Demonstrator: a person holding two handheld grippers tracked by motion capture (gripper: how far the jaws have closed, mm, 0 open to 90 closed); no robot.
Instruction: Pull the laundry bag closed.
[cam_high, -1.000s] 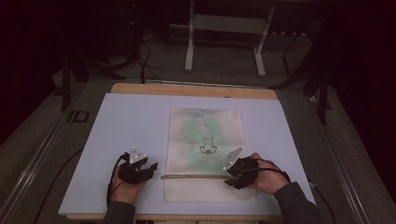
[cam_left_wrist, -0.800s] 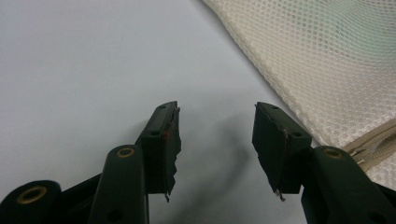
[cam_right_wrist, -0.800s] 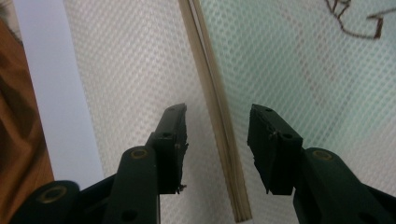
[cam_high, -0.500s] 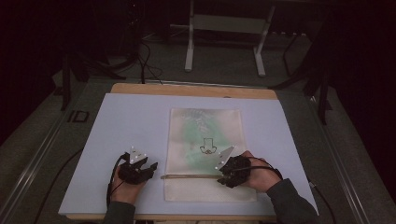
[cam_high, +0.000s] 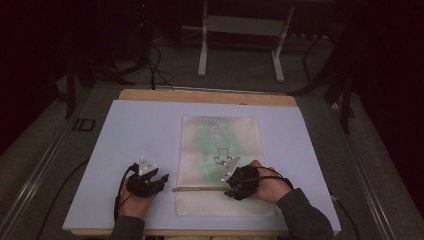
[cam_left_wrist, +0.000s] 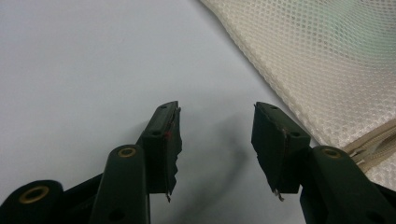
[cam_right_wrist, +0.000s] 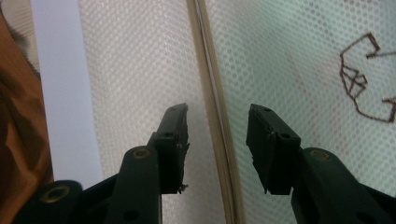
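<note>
While the right gripper (cam_right_wrist: 217, 140) hovers wide over the mesh bag's (cam_high: 220, 145) zipper (cam_right_wrist: 212, 93) mid-mat, left gripper (cam_left_wrist: 215, 140) wide beside it; jaws could snag mesh, missing the zipper

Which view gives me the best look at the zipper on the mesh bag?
The right gripper view: the zipper runs straight up between the open jaws, close and sharp. The high view shows it whole but thin, as a line across the mesh bag. The left gripper view catches just its end at the right edge.
</note>
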